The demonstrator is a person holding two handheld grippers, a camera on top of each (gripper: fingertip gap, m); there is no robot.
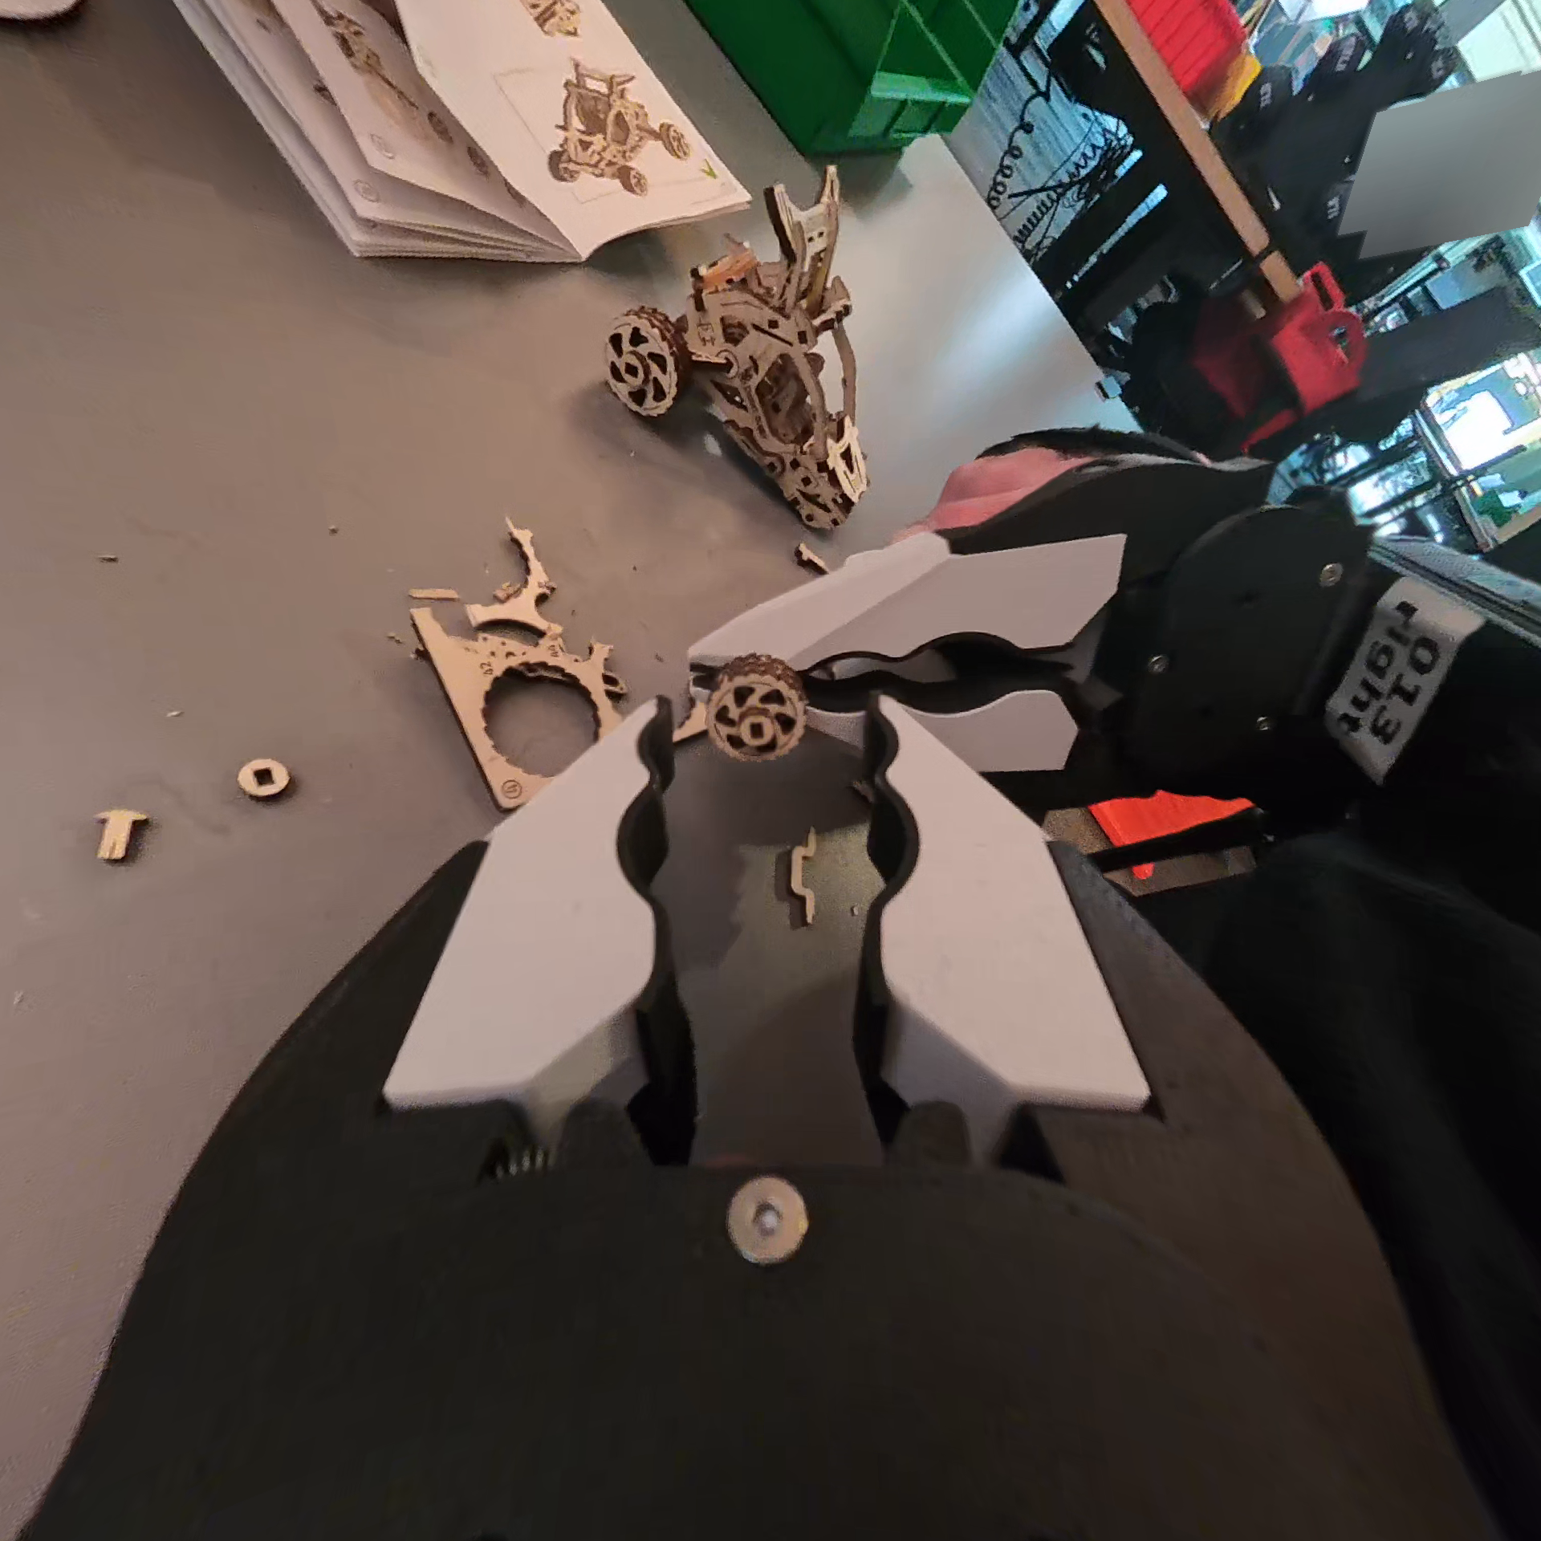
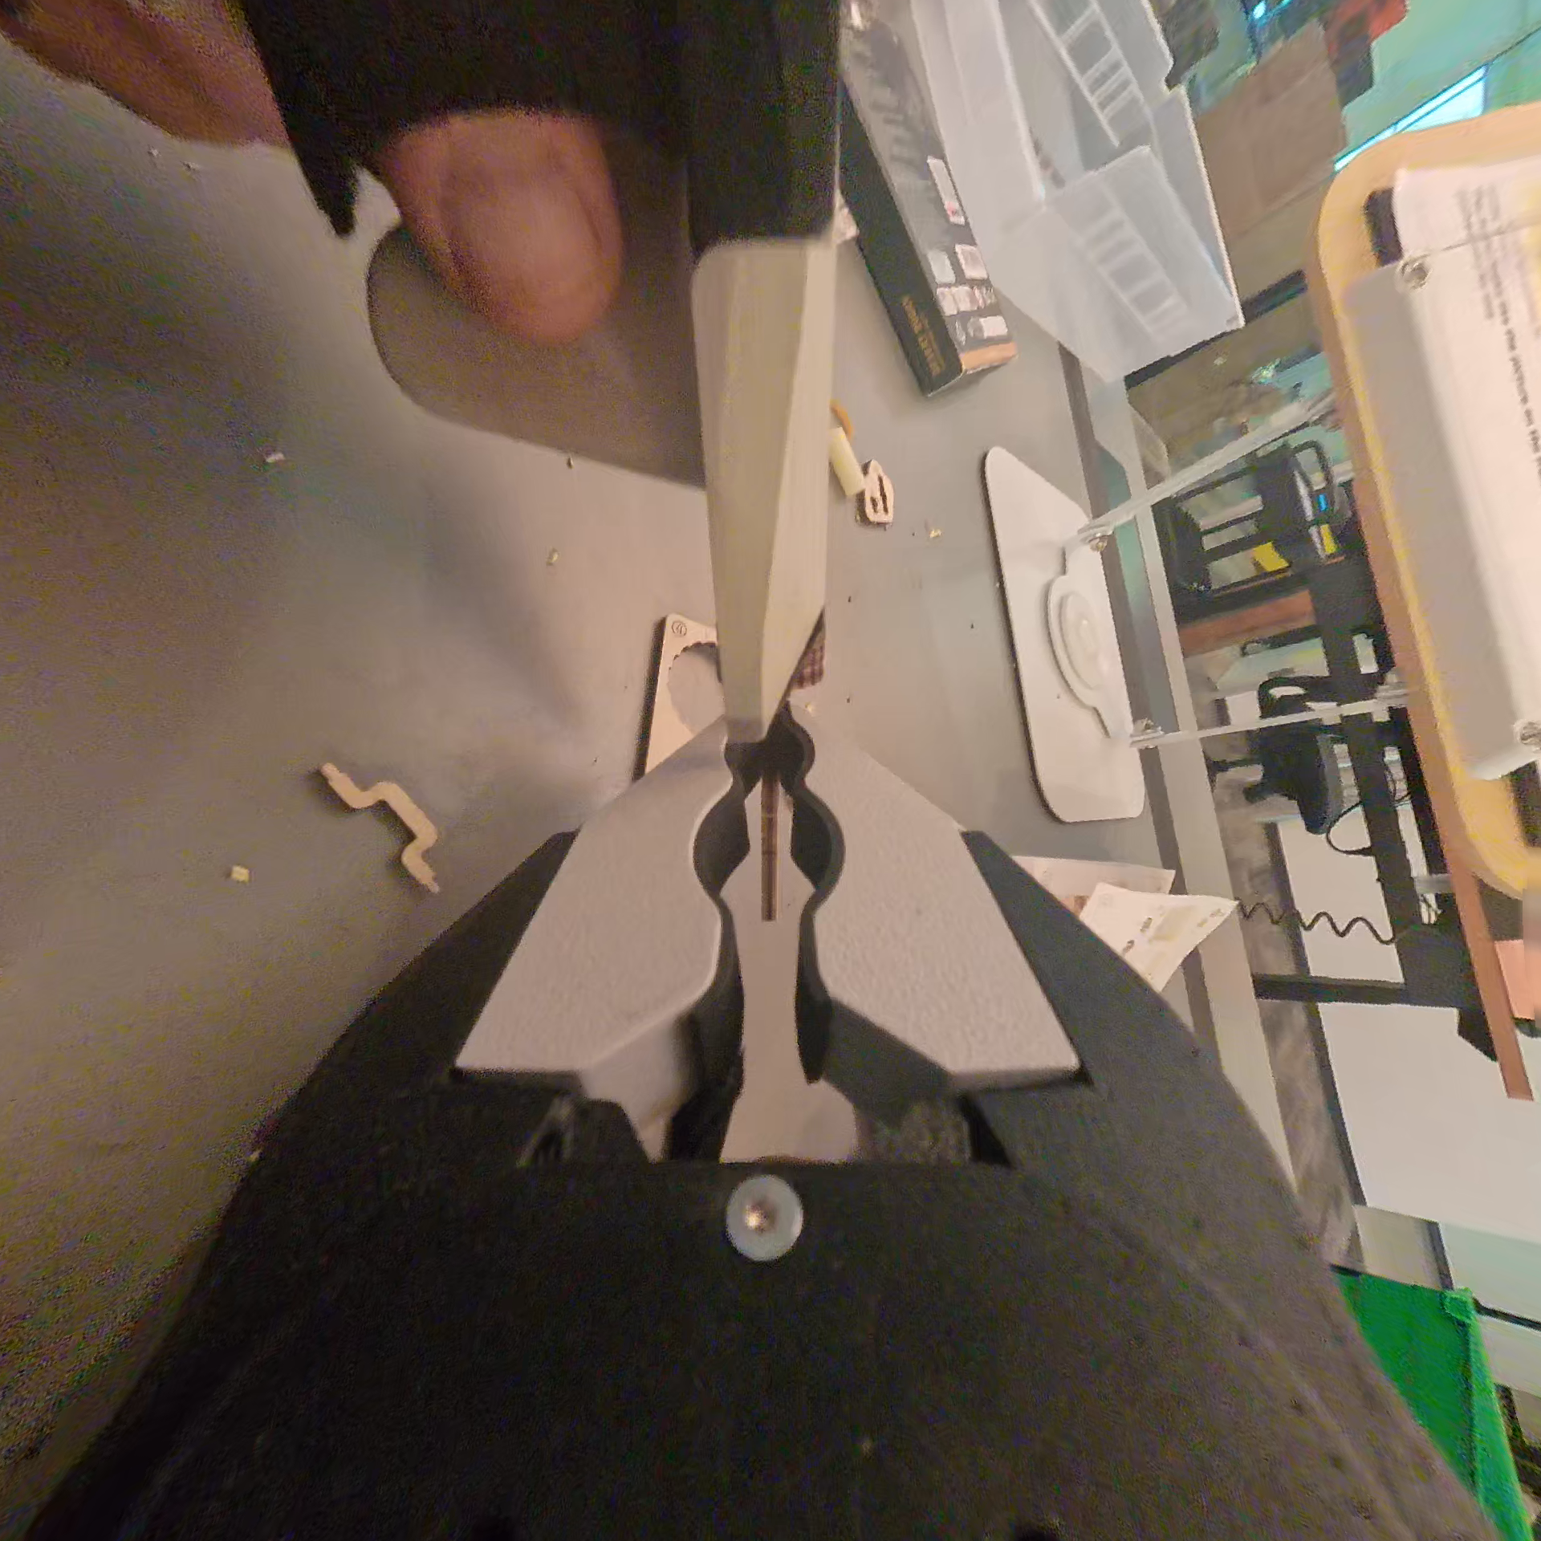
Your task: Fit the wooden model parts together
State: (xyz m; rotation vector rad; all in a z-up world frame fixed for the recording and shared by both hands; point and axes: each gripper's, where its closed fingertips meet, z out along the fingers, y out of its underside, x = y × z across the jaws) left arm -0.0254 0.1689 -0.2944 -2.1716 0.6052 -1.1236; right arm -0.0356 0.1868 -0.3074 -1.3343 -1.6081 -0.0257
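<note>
Left wrist view: the left hand-held gripper (image 1: 763, 734) stands released, its grey fingers apart above the grey bench (image 1: 208, 500); just beyond its fingertips hangs a small wooden wheel (image 1: 755, 707), pinched at the tips of the right hand-held gripper (image 1: 709, 667), which enters from the right; left of the wheel lies a punched-out wooden sheet (image 1: 509, 692) with a round hole; farther left of the wheel lie a wooden washer (image 1: 264, 779) and a T-shaped piece (image 1: 119, 832); between the left gripper's fingers, on the bench, lies a stepped wooden strip (image 1: 802, 884); beyond the wheel stands the partly built wooden buggy (image 1: 750, 367), one wheel fitted; beyond the buggy lie an open instruction booklet (image 1: 467, 125) and a green bin (image 1: 850, 67).

Right wrist view: the right hand-held gripper (image 2: 771, 750) is clenched on a thin wooden part (image 2: 769, 850), seen edge-on between its fingers; whether this is the wheel cannot be told here; a finger (image 2: 763, 500) of the left gripper meets its tips from above; left of the wooden part lies the stepped wooden strip (image 2: 388, 821); a dark box (image 2: 926, 275) lies beyond.
</note>
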